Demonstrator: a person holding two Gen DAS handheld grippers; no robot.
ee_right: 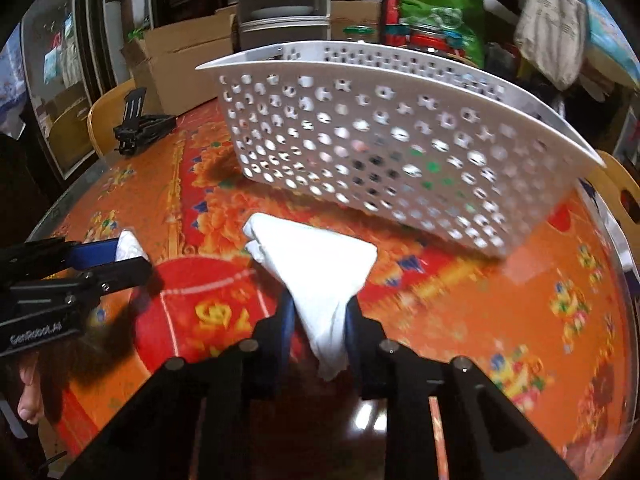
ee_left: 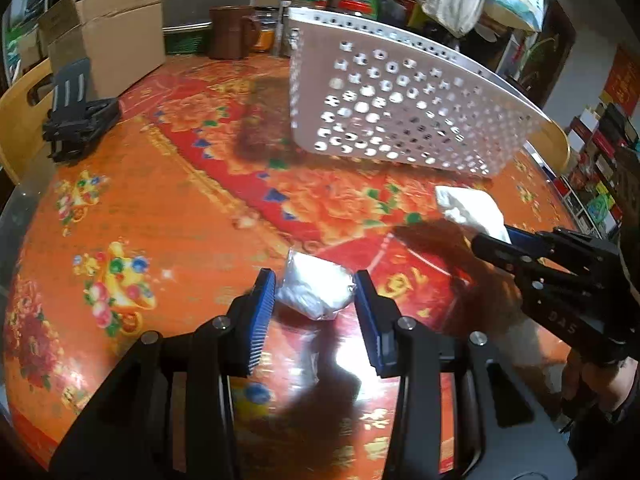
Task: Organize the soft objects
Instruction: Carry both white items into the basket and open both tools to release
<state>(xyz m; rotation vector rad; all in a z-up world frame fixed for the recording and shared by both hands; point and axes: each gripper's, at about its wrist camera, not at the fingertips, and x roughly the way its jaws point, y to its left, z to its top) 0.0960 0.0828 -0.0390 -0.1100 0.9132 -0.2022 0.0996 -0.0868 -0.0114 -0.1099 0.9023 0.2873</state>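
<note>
Orange and red flowered cloth covers the round worktop (ee_left: 132, 208) in the left wrist view, where the left tongs (ee_left: 315, 308) are clamped on a small white bundle (ee_left: 316, 294) wrapped in clear film; the blue ribbed pads (ee_left: 262, 312) press it from both sides and it juts forward past their tips. Beyond it stands a white plastic basket (ee_left: 400, 108) with a punched wall, well apart from the bundle. To the right, the right tongs (ee_left: 494, 242) reach in from the edge with a white cloth (ee_left: 470, 208) caught at their tips, the cloth lying between those tips and the basket's near corner. A black folding stand (ee_left: 76, 120) sits far left, by a cardboard box (ee_left: 116, 28) and a brown mug (ee_left: 232, 32). In the right wrist view, the right tongs (ee_right: 320, 320) are closed on the narrow end of the white cloth (ee_right: 316, 264), which fans out forward into a broad triangle toward the basket (ee_right: 392, 140) just ahead; whether the cloth's far edge touches the worktop (ee_right: 500, 300) cannot be told. At the left edge the left tongs (ee_right: 120, 254) show side-on, the white bundle (ee_right: 130, 246) pinched at their tips, near the cloth but apart from it. Fingers (ee_right: 30, 394) of the person's hand show below them.
</note>
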